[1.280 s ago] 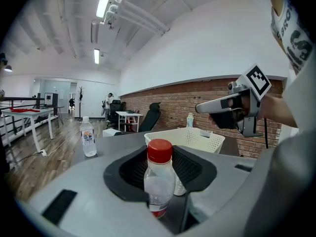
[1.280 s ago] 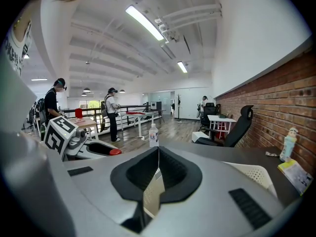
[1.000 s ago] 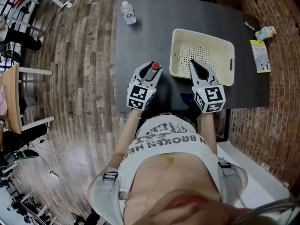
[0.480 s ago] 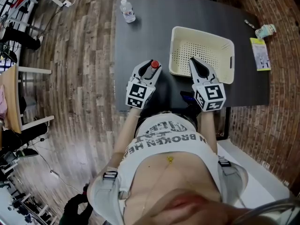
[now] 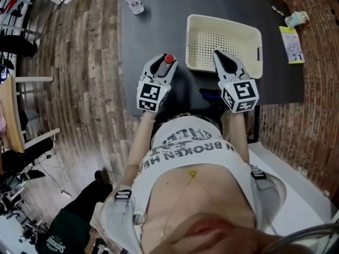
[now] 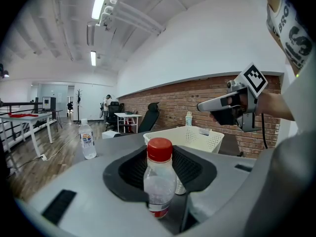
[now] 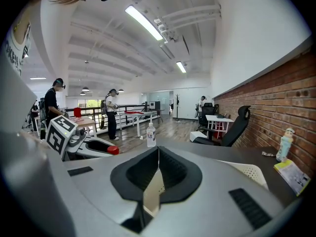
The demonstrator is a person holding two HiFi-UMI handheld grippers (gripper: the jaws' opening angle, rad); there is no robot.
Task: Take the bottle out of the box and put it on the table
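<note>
The red-capped bottle (image 6: pixel 159 181) is gripped upright between the jaws of the left hand-held gripper (image 5: pixel 164 62), just left of the cream box (image 5: pixel 258 46) on the dark desk (image 5: pixel 159 30). The right hand-held gripper (image 5: pixel 220 57) is clenched on nothing, its tips at the box's near rim. A 2nd bottle (image 5: pixel 133 0) is seen standing at the desk's far left corner.
</note>
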